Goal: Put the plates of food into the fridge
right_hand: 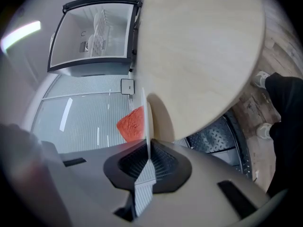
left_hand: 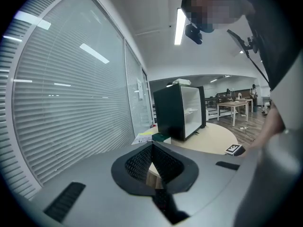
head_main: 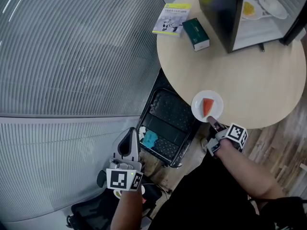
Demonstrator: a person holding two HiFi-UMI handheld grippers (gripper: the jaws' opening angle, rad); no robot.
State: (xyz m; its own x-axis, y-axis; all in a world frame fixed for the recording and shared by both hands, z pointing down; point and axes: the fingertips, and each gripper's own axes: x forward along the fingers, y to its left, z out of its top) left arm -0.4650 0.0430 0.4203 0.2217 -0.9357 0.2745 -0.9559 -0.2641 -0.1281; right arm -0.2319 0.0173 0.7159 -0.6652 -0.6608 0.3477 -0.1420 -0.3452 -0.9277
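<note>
A small white plate (head_main: 207,105) with a red-orange piece of food (head_main: 207,107) sits at the near edge of the round table (head_main: 249,75). My right gripper (head_main: 212,123) is shut on the plate's near rim. In the right gripper view the thin plate (right_hand: 145,122) runs edge-on between the jaws of the right gripper (right_hand: 147,157), with the food (right_hand: 131,124) to its left. The open mini fridge (head_main: 230,13) stands at the table's far side with two plates (head_main: 249,8) inside. My left gripper (head_main: 128,145) hangs off the table to the left, shut and holding nothing (left_hand: 152,148).
A booklet (head_main: 171,18) and a green box (head_main: 195,33) lie left of the fridge. A black metal cart (head_main: 165,126) with a blue item stands under the table's near-left edge. A wall of blinds (head_main: 72,56) fills the left.
</note>
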